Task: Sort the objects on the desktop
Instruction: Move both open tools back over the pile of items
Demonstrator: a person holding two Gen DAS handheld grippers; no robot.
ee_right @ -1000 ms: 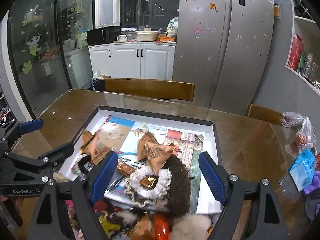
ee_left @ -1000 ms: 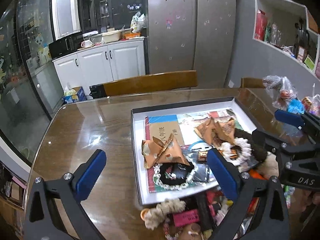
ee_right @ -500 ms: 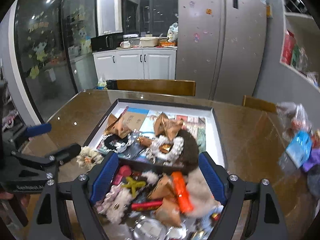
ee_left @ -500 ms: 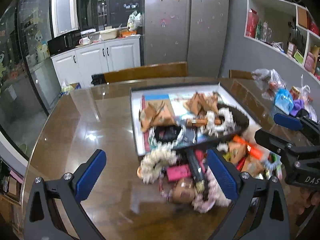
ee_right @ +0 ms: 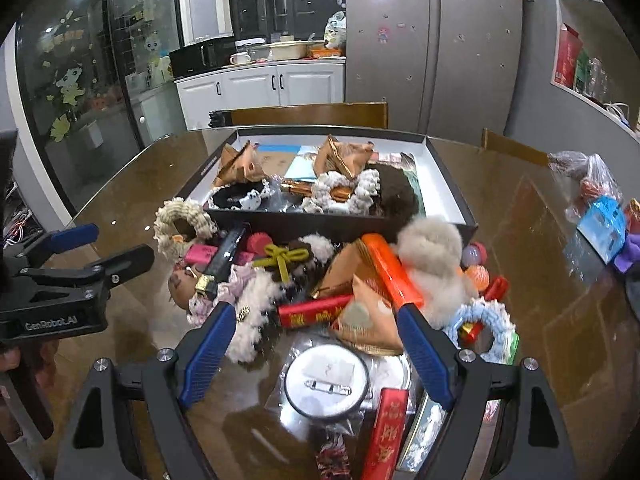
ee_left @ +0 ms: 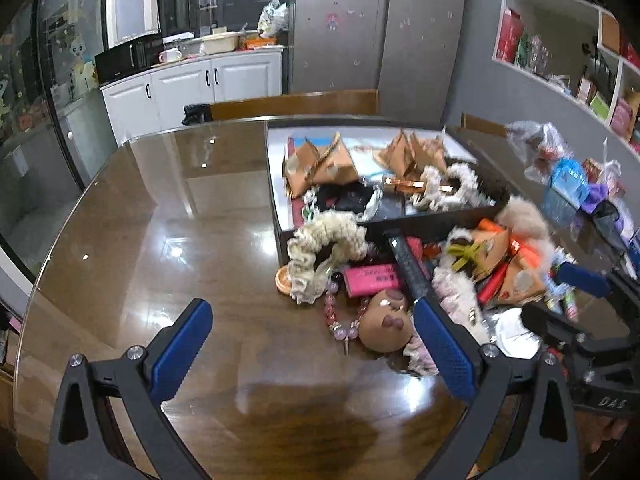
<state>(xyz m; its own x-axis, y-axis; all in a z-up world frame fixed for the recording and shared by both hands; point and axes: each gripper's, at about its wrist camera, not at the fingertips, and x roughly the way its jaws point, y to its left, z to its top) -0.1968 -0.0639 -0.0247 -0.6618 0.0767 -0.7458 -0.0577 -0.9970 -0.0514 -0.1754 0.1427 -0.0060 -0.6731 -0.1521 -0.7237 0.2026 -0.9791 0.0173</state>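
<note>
A black-walled box [ee_left: 277, 200] [ee_right: 450, 188] with a white inside holds folded brown paper shapes and scrunchies. In front of it lies a heap of small things: a cream scrunchie [ee_left: 320, 248], a pink eraser [ee_left: 372, 280], a brown doll head [ee_left: 386, 324], an orange bar [ee_right: 392, 276], a beige pompom [ee_right: 432, 248] and a round white badge [ee_right: 326, 380]. My left gripper [ee_left: 312, 344] hangs open at the heap's left, its right finger over the doll head. My right gripper [ee_right: 316, 352] stands open above the badge, gripping nothing.
The glossy brown table [ee_left: 160, 240] is bare to the left of the heap. Plastic bags with blue and purple items [ee_left: 564, 176] [ee_right: 600, 208] lie at the right side. A wooden chair back [ee_left: 296, 104] stands behind the box.
Both grippers have drawn back from over the box toward the near side of the table and sunk lower. The heap in front of the box has come into view. Jaws stayed open.
</note>
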